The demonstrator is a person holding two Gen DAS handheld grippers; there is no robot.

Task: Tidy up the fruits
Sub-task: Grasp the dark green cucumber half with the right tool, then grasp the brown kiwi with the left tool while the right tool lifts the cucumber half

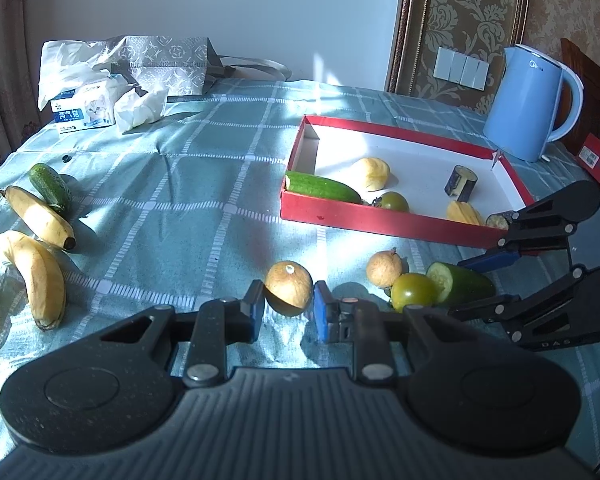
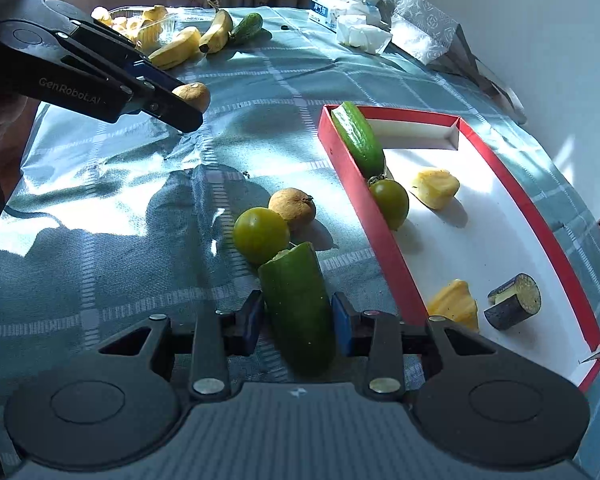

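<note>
My left gripper (image 1: 288, 312) clamps a round tan-brown fruit (image 1: 289, 288), while my right gripper (image 2: 298, 320) straddles a cut green cucumber piece (image 2: 298, 312), pads barely apart.

A teal checked tablecloth (image 1: 188, 184) covers the table, sunlight falling across it in patches. At the far left sits a tissue pack (image 1: 85, 112) printed with a cat, crumpled white tissues (image 1: 140, 108) beside it and a grey patterned paper bag (image 1: 168, 64) lying just behind. A blue electric kettle (image 1: 528, 104) stands at the far right, below a row of wall switches (image 1: 461, 69).
</note>
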